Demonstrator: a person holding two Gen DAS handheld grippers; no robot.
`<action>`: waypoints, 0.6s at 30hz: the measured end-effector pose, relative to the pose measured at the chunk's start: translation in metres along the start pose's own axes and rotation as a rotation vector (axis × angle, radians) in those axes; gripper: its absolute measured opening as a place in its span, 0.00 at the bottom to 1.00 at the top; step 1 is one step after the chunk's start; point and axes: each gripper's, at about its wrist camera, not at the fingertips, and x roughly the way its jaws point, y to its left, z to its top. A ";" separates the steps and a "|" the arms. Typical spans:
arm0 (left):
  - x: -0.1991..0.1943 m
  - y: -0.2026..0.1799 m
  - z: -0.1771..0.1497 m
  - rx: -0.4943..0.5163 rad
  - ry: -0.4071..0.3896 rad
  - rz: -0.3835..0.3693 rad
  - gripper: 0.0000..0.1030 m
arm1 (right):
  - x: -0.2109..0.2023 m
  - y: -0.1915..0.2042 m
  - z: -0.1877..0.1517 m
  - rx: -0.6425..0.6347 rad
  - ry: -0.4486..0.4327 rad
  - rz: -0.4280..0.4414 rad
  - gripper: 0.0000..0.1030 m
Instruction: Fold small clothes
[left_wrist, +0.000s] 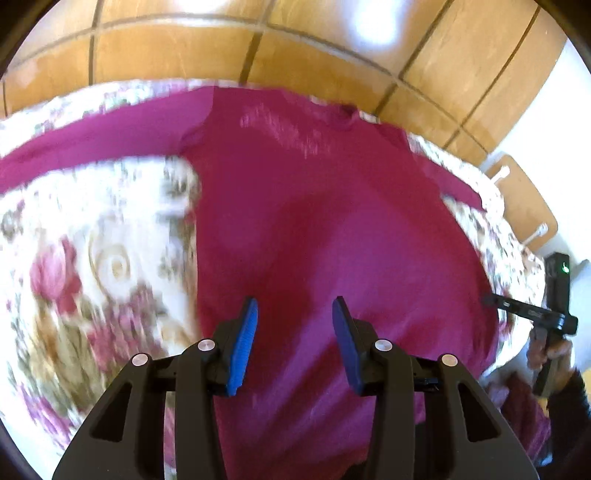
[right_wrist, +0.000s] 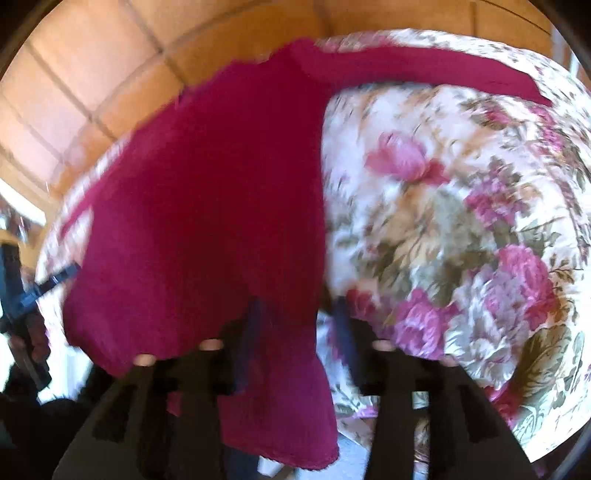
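A magenta long-sleeved top (left_wrist: 332, 229) lies spread flat on a flower-patterned bedspread (left_wrist: 92, 258). One sleeve (left_wrist: 74, 147) stretches far out to the left. My left gripper (left_wrist: 293, 314) hovers over the top's lower part, its blue pads well apart with nothing pinched. In the right wrist view the top (right_wrist: 207, 206) fills the left half, and its other sleeve (right_wrist: 424, 70) runs off to the right. My right gripper (right_wrist: 297, 328) is blurred at the hem. Its jaws stand apart, with a hem flap (right_wrist: 280, 406) hanging between them and over the left finger.
Wooden panelling (left_wrist: 332, 48) rises behind the bed. A small wooden piece of furniture (left_wrist: 524, 206) stands by the white wall at the right. The right gripper (left_wrist: 491, 301) and the hand holding it show at the bed's right edge. The bedspread (right_wrist: 461, 221) lies bare beside the top.
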 end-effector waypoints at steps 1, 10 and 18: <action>0.002 -0.003 0.007 0.008 -0.014 0.013 0.40 | -0.007 -0.003 0.002 0.027 -0.039 0.016 0.62; 0.060 -0.011 0.053 -0.048 0.047 0.262 0.40 | -0.018 -0.027 0.054 0.261 -0.280 0.047 0.62; 0.075 -0.021 0.059 -0.038 0.029 0.376 0.55 | 0.040 -0.039 0.086 0.269 -0.206 0.068 0.62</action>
